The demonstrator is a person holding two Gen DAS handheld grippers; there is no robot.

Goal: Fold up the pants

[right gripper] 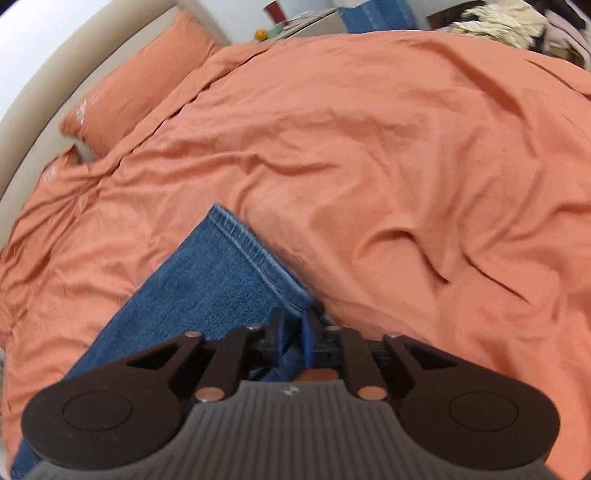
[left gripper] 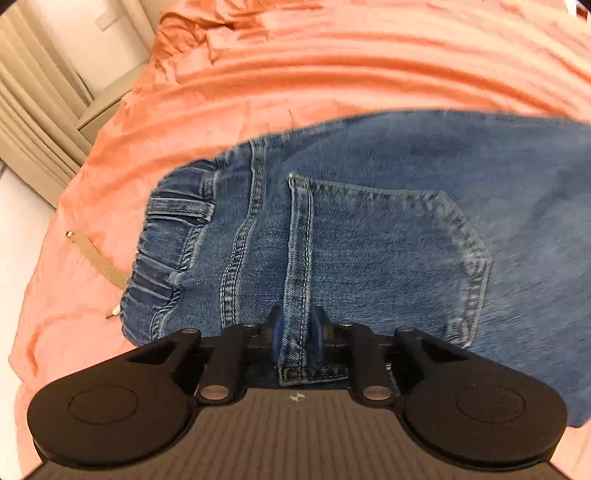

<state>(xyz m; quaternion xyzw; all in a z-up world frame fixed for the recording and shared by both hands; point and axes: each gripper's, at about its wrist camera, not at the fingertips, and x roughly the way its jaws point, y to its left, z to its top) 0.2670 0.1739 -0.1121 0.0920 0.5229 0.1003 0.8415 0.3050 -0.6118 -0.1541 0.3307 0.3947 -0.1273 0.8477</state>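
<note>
Blue denim pants (left gripper: pixel 369 229) lie on an orange bed cover (left gripper: pixel 295 74). The left wrist view shows the seat side: elastic waistband (left gripper: pixel 173 236) at the left and a back pocket (left gripper: pixel 388 258) in the middle. My left gripper (left gripper: pixel 297 332) is shut on the pocket's seam edge at the near side of the pants. In the right wrist view a pant leg (right gripper: pixel 192 291) runs from lower left up to its hem (right gripper: pixel 258 254). My right gripper (right gripper: pixel 293 332) is shut on the hem's near corner.
The orange cover (right gripper: pixel 388 166) spreads across the bed, with an orange pillow (right gripper: pixel 140 81) and beige headboard (right gripper: pixel 29 110) at the far left. A nightstand with small items (right gripper: pixel 295 22) and heaped laundry (right gripper: pixel 498 22) lie beyond. A tan drawstring (left gripper: pixel 103 266) trails left of the waistband.
</note>
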